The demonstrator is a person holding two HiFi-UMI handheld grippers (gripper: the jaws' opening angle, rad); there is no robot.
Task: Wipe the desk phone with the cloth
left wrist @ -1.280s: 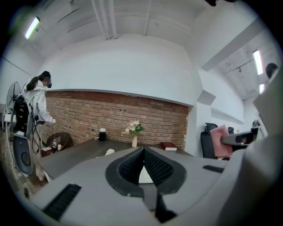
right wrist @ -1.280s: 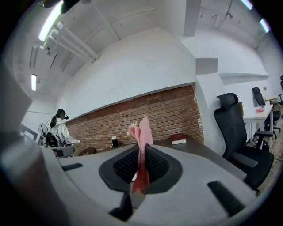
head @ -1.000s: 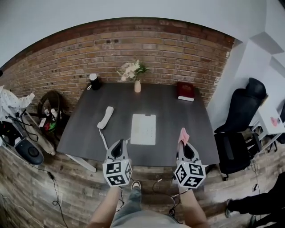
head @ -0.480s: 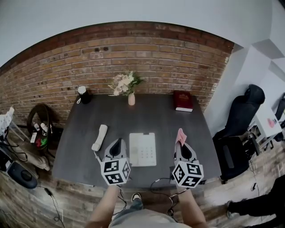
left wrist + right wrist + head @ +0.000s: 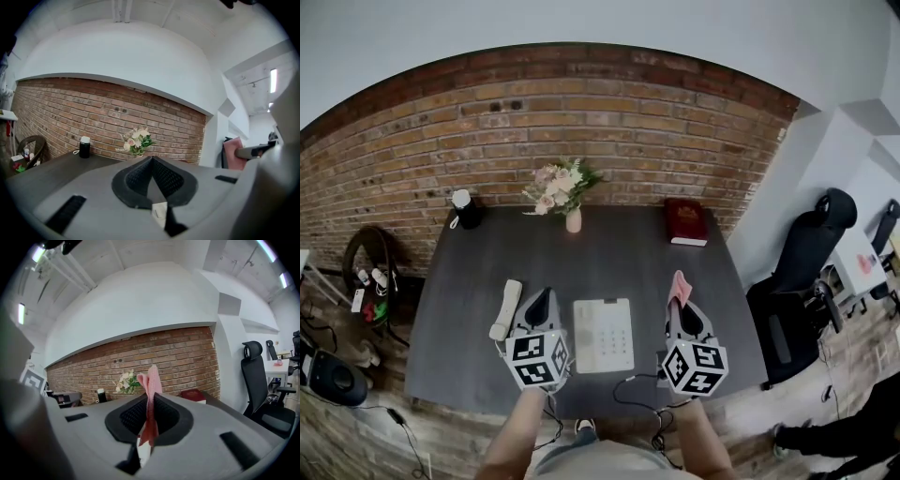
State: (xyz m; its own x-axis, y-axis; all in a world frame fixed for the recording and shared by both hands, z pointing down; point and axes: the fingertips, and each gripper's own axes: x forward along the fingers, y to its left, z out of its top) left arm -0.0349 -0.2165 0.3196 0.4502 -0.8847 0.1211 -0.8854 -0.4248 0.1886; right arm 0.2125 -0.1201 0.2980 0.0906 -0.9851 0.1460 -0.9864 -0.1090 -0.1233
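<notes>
Soft cloth, matt table
Pink fabric cloth [image 5: 151, 380] pinched in the right claw [image 5: 679, 306]; smooth white plastic phone [image 5: 603, 335] left of it; table [image 5: 628, 248] dark, matt.

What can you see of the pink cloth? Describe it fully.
The cloth is pink, thin and soft-looking, bunched into a narrow upright strip. The right gripper is shut on it; its top end sticks out past the tips. It is held over the dark desk, right of the phone base, touching only the gripper.

Overhead view; two low, facing wall [image 5: 581, 112]
</notes>
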